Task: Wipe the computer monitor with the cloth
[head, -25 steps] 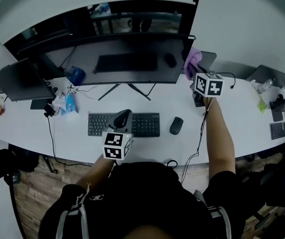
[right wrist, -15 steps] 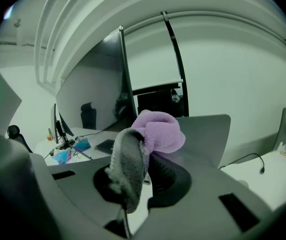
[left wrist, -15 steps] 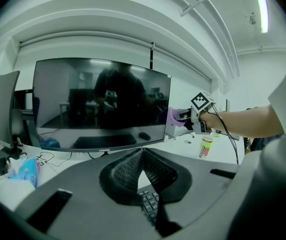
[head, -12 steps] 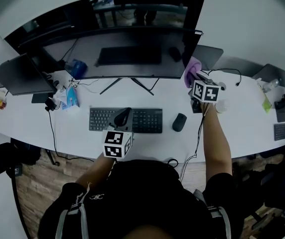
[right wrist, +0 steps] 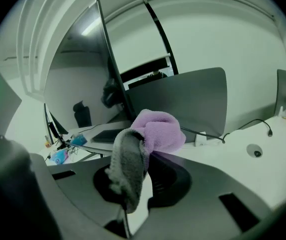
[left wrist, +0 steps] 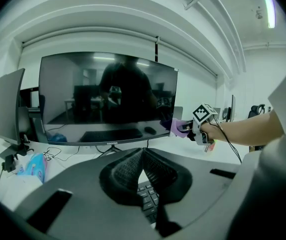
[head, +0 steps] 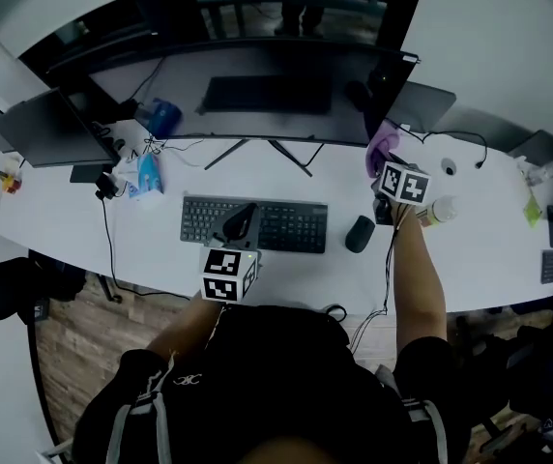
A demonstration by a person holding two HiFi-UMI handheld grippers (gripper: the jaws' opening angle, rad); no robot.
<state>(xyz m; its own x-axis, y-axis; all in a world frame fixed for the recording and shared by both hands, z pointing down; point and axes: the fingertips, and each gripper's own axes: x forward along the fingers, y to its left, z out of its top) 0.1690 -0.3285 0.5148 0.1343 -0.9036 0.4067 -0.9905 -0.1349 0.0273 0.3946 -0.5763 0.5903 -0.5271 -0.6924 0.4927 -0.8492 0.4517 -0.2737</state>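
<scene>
The wide dark monitor stands at the back of the white desk; in the left gripper view the monitor fills the middle. My right gripper is shut on a purple cloth, held just off the monitor's lower right corner. In the right gripper view the cloth bulges out of the shut right gripper, and the monitor shows edge-on just beyond it. My left gripper hovers over the keyboard, shut and empty, with its left gripper jaws meeting.
A black keyboard and a mouse lie in front of the monitor. A second screen stands at the left, beside a blue packet and cables. A grey panel and a bottle are at the right.
My right gripper with the cloth has come down along the monitor's right edge to its lower corner. The left gripper has stayed over the keyboard. The head view has shifted.
</scene>
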